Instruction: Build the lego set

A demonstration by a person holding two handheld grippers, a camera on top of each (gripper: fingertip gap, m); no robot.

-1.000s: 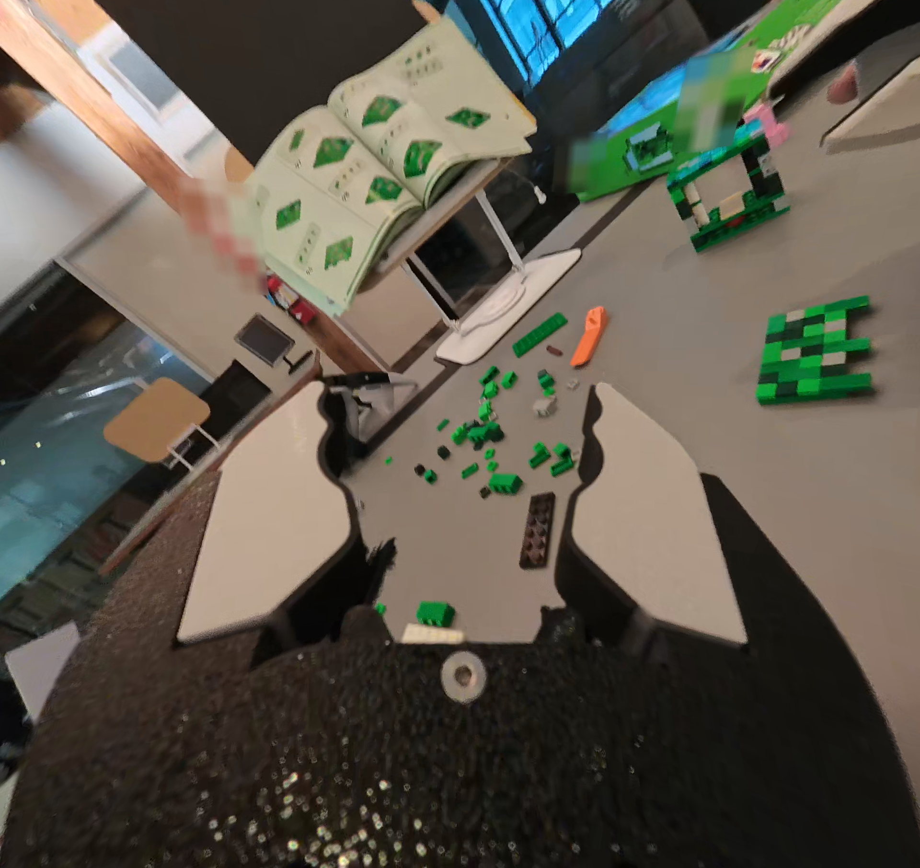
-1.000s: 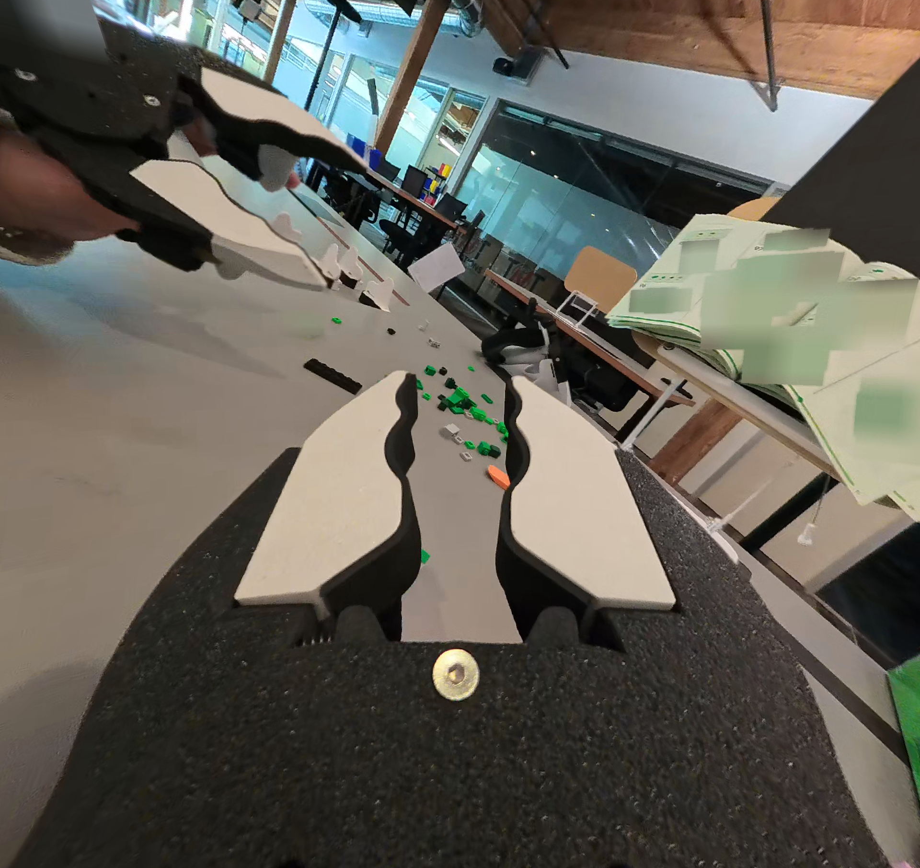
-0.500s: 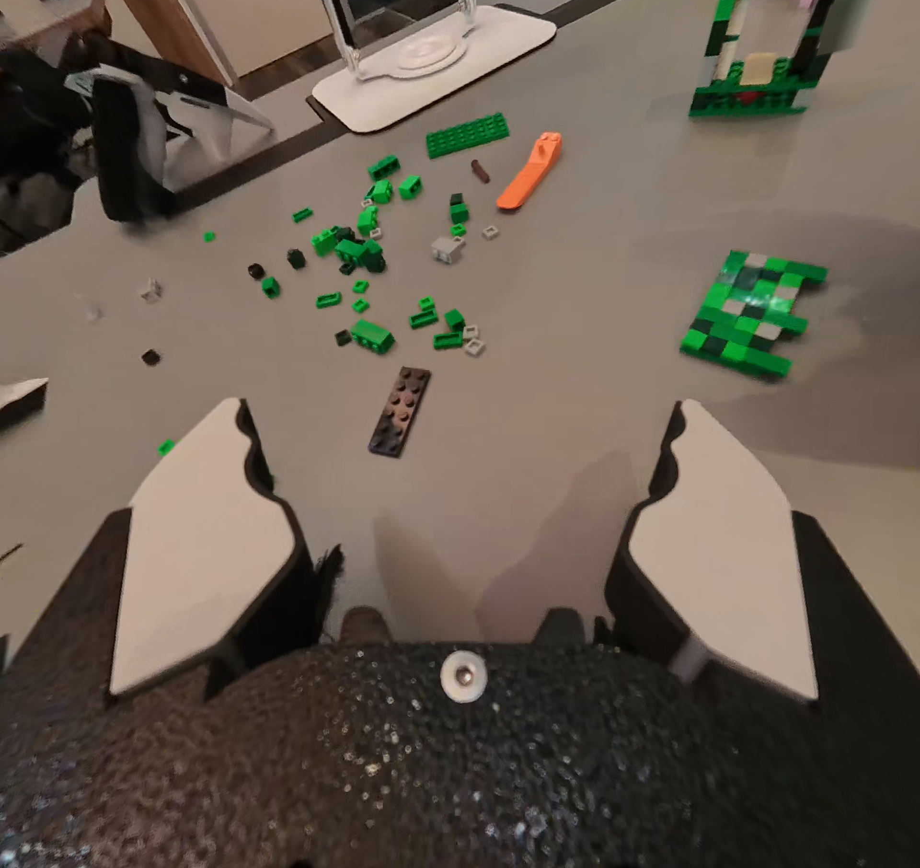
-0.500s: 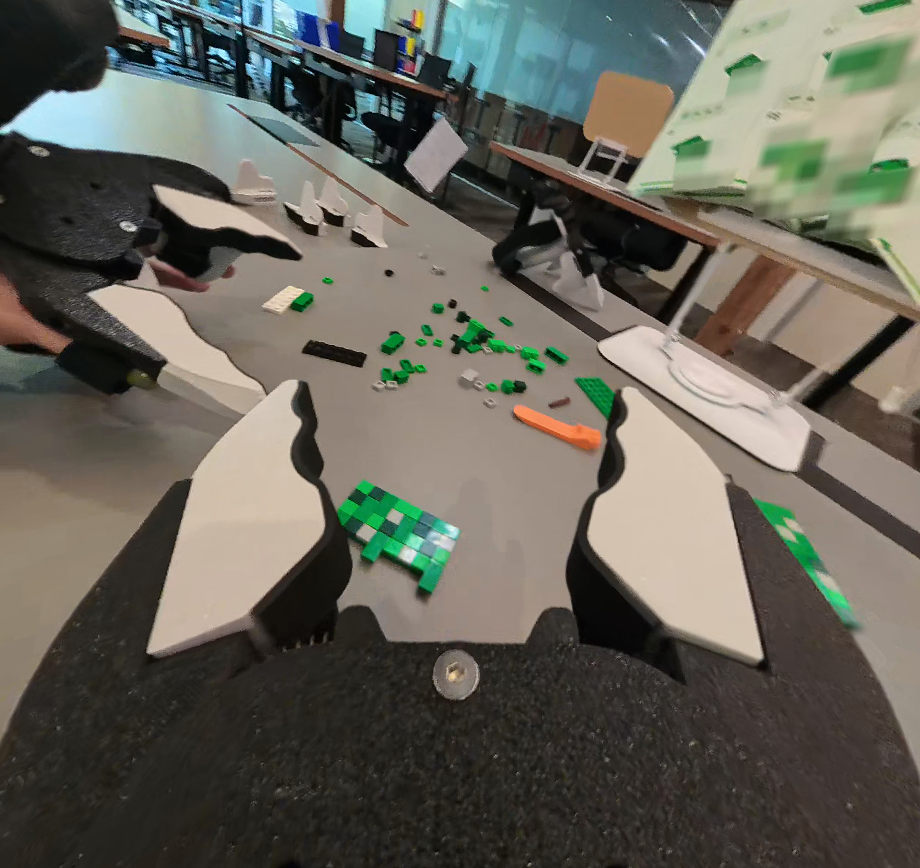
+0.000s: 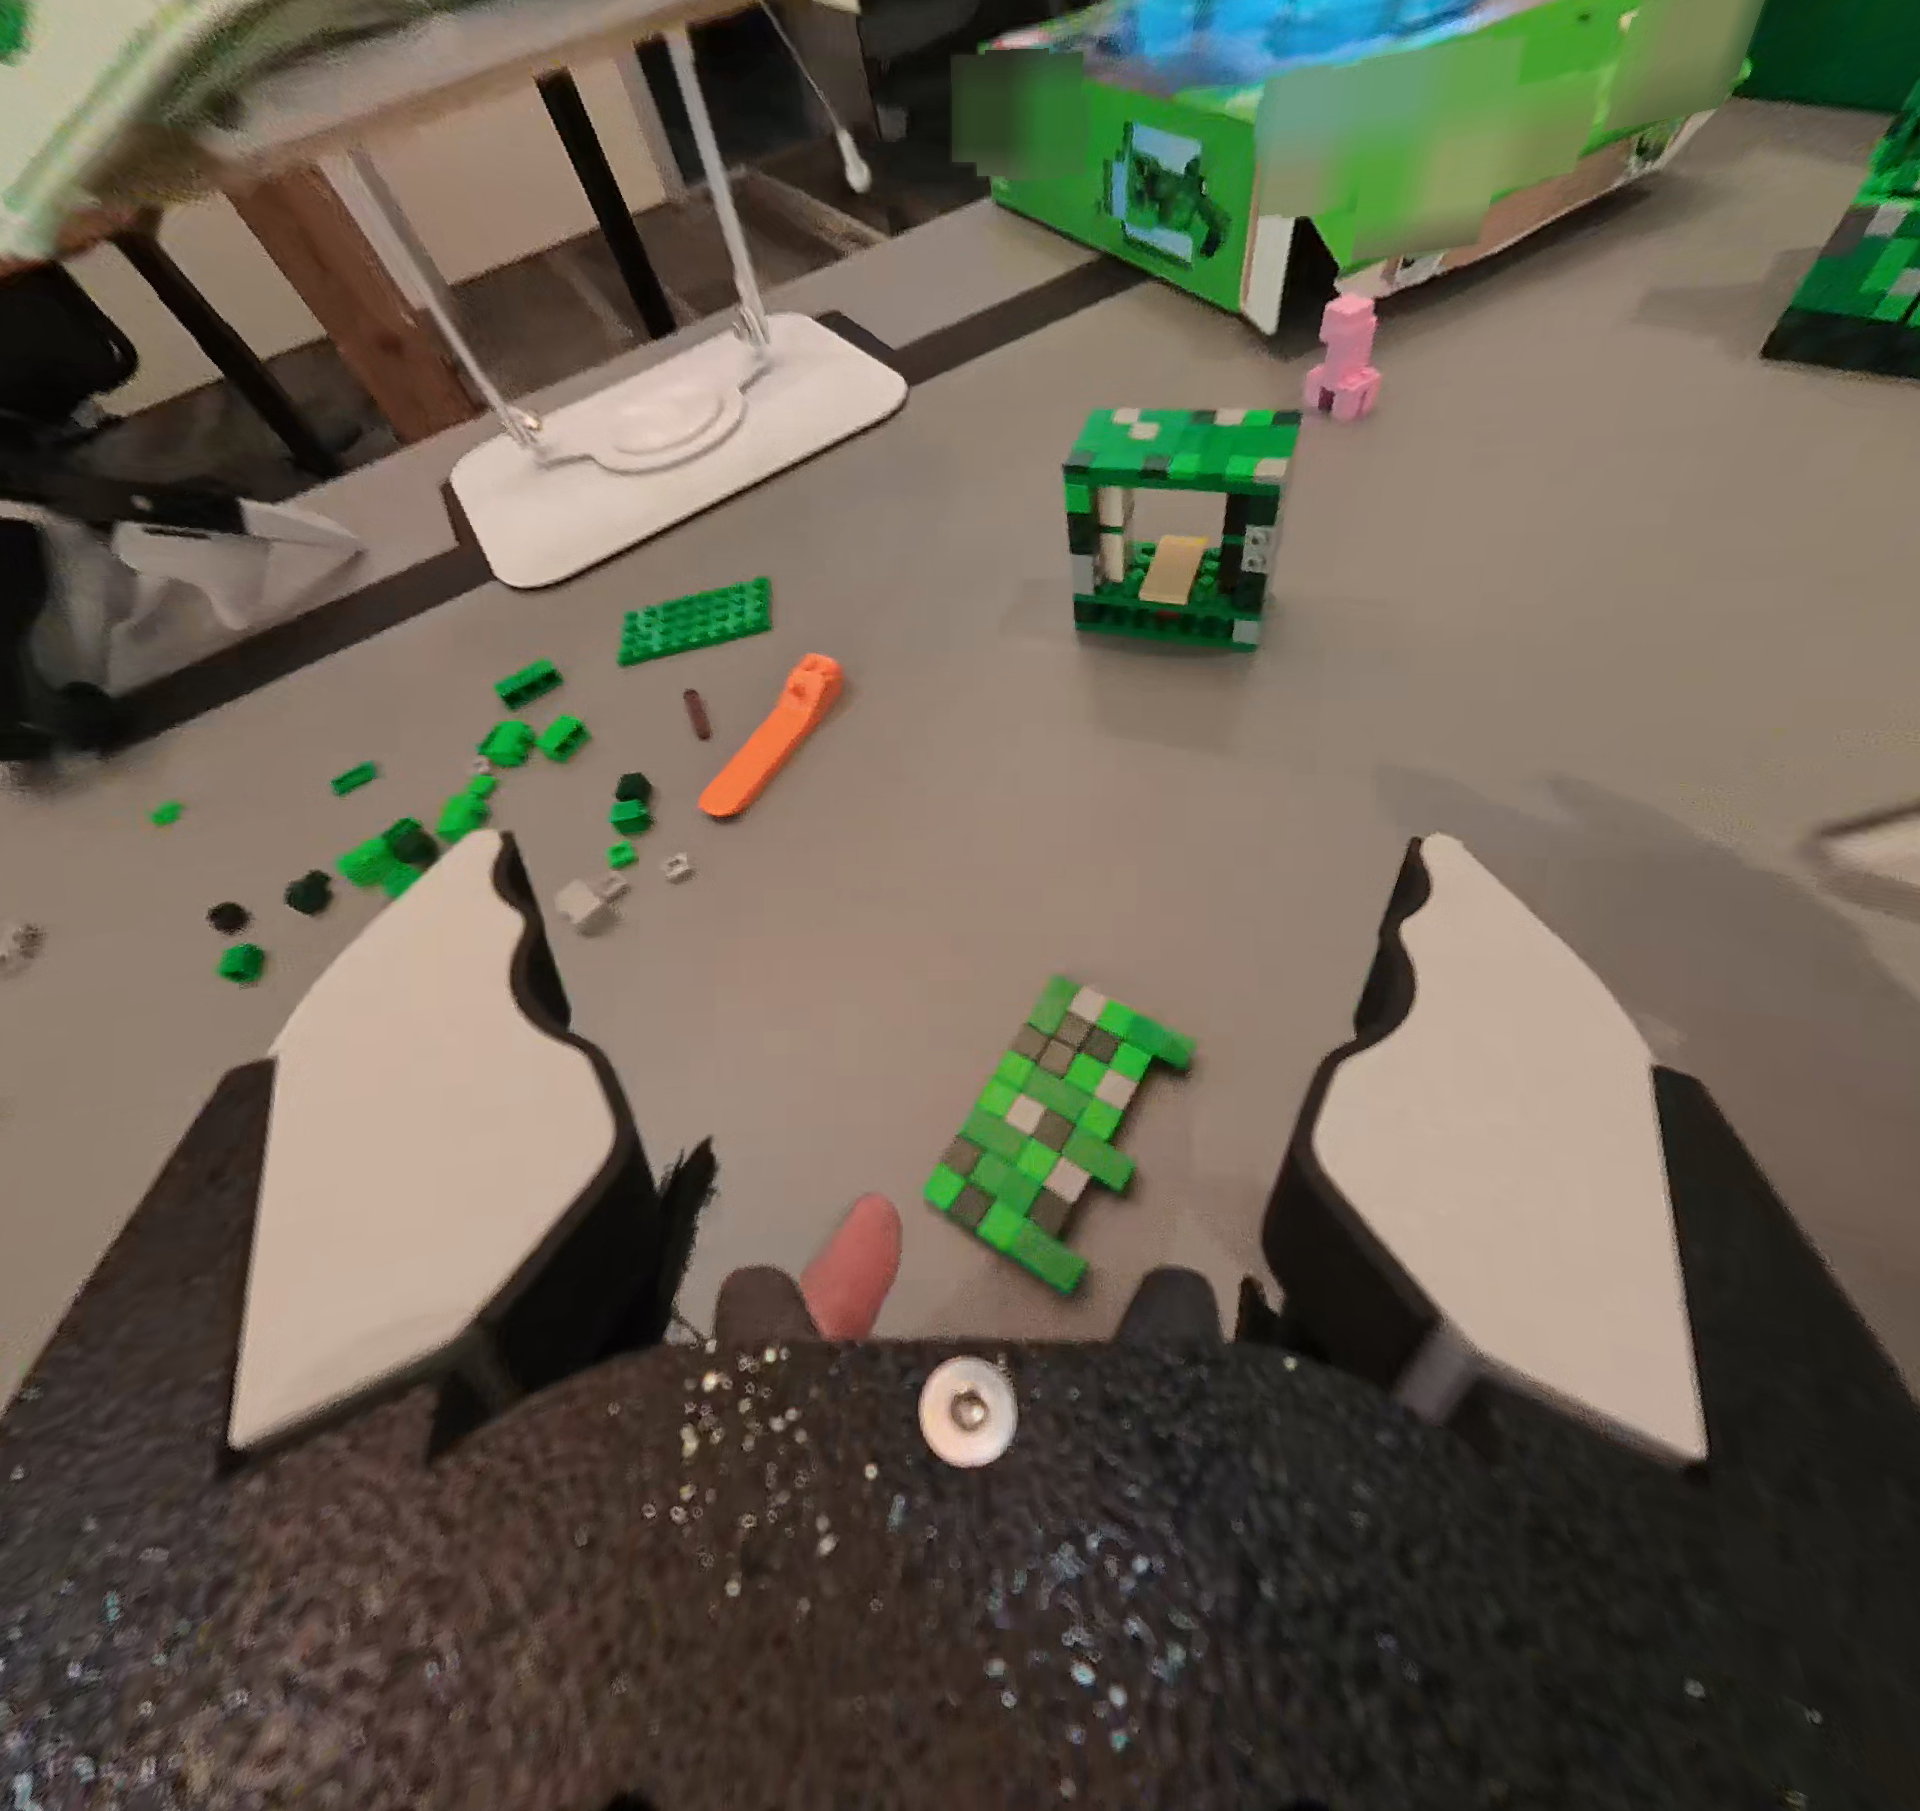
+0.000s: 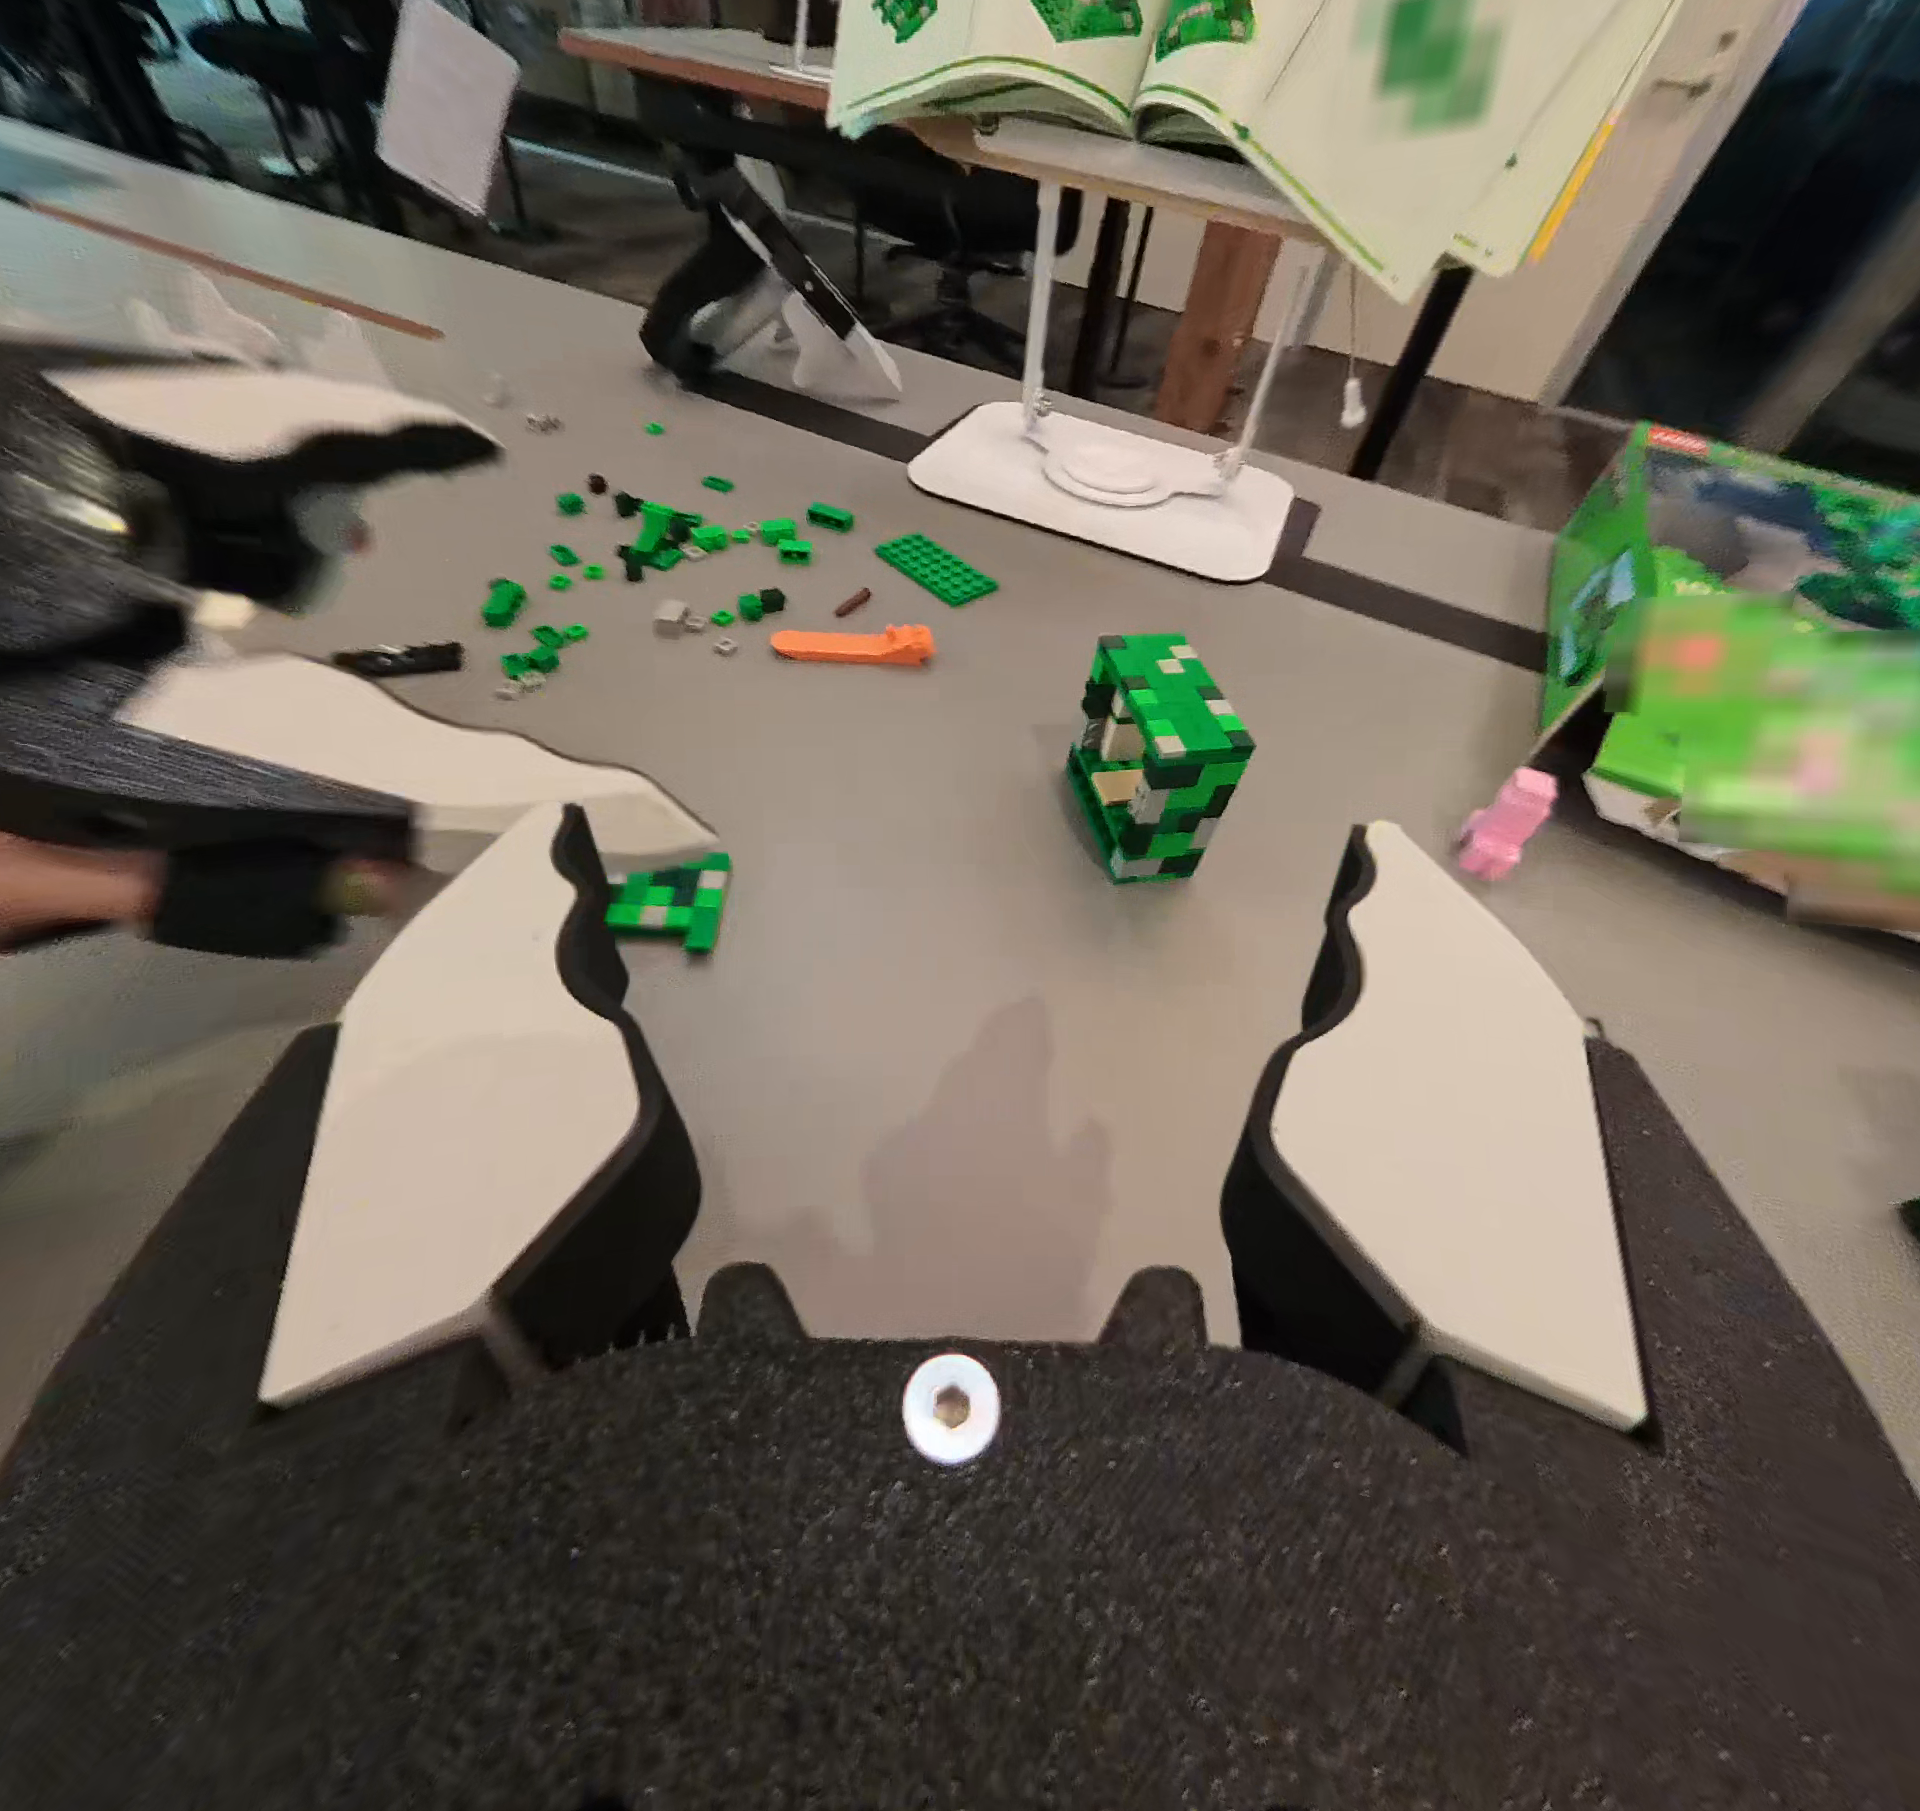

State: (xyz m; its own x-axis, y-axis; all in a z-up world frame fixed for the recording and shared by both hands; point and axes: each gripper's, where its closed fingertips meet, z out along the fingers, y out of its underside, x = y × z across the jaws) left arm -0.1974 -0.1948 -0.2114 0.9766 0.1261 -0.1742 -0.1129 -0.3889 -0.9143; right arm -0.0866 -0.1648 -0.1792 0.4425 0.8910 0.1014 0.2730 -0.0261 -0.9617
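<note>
A flat green checkered Lego panel (image 5: 1060, 1127) lies on the grey table between the jaws of my left gripper (image 5: 961, 857), which is open and empty above it. The panel also shows in the right wrist view (image 6: 670, 899), beside my right gripper's left finger. A hollow green cube build (image 5: 1174, 525) stands farther back. My right gripper (image 6: 964, 826) is open and empty, with the cube build (image 6: 1158, 753) just ahead of it. The left gripper's lower finger (image 6: 416, 753) shows at the left there.
Loose green bricks (image 5: 468, 805), a green plate (image 5: 694, 618) and an orange brick separator (image 5: 774, 748) lie at the left. A black plate (image 6: 400, 660) lies near them. A pink pig figure (image 6: 1507, 821) and the green set box (image 6: 1745, 681) are at the right. The instruction book (image 6: 1195, 16) sits on a stand (image 6: 1101, 494) at the back. It is some 15 centimetres from my left tips to the orange brick separator (image 5: 774, 748). Look for it in the right wrist view (image 6: 843, 649) too.
My left gripper has moved right from the loose bricks to over the checkered panel. My right gripper has opened wide and swung right to face the cube build.
</note>
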